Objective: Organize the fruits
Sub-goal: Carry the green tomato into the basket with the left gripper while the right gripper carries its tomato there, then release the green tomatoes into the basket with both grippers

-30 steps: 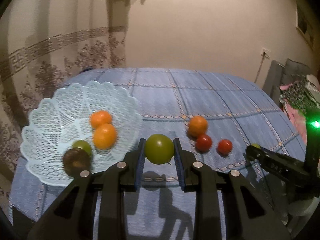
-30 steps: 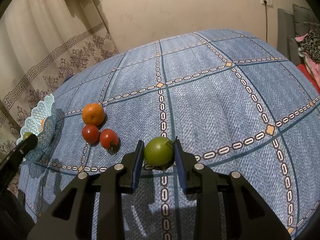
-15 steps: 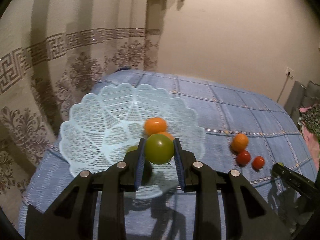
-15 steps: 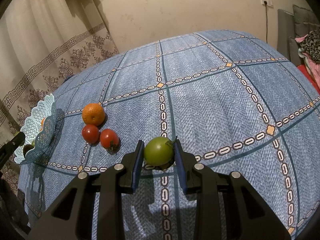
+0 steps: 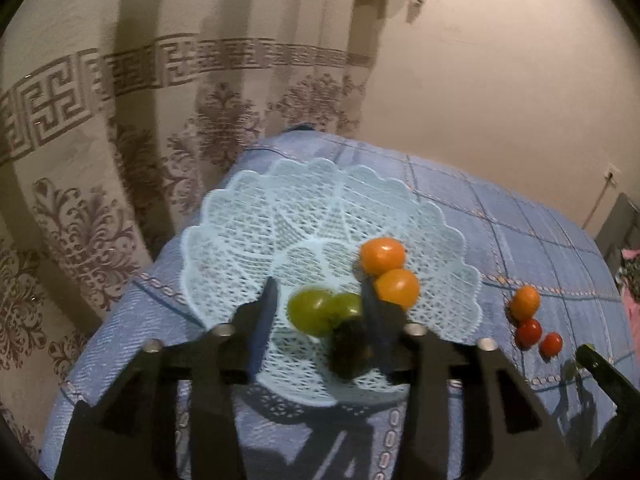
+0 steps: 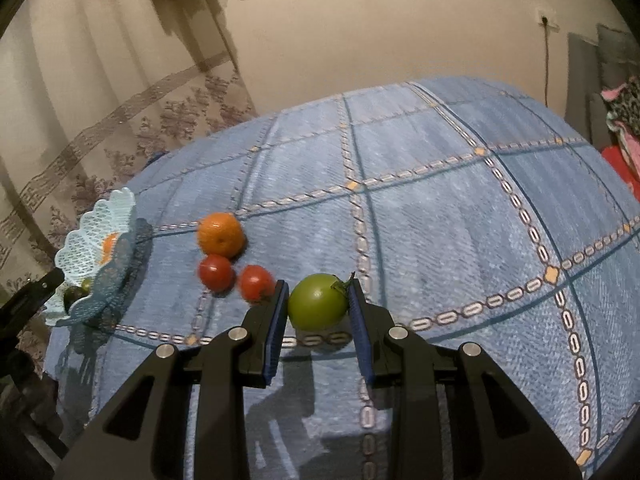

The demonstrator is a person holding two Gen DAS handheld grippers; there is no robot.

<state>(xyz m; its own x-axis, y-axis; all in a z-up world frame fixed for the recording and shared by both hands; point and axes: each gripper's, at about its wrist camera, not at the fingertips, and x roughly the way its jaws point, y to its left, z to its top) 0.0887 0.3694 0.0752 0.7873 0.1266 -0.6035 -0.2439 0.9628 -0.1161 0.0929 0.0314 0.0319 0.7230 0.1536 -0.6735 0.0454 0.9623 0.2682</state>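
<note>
Left gripper (image 5: 318, 320) spread wide over basket (image 5: 256, 216); green fruit (image 5: 310, 316) below, between fingers, probably resting inside (blurred). Two oranges just right. Right gripper (image 6: 318, 308) clamps green tomato (image 6: 317, 301). Left of it: orange, two red tomatoes on cloth, unsorted.

Both views are dim and warm-toned, lit from behind and above the cameras, so each gripper throws a hard dark shadow forward onto the blue tablecloth (image 6: 440, 184). Fisheye bending curves the cloth's grid lines and blackens the corners. The left wrist view is motion-blurred: the green fruit (image 5: 310, 316) in the basket (image 5: 256, 216) smears, and the fingers (image 5: 262, 320) look soft. The right wrist view is sharper, with slight blur on the red tomatoes (image 6: 256, 283).
</note>
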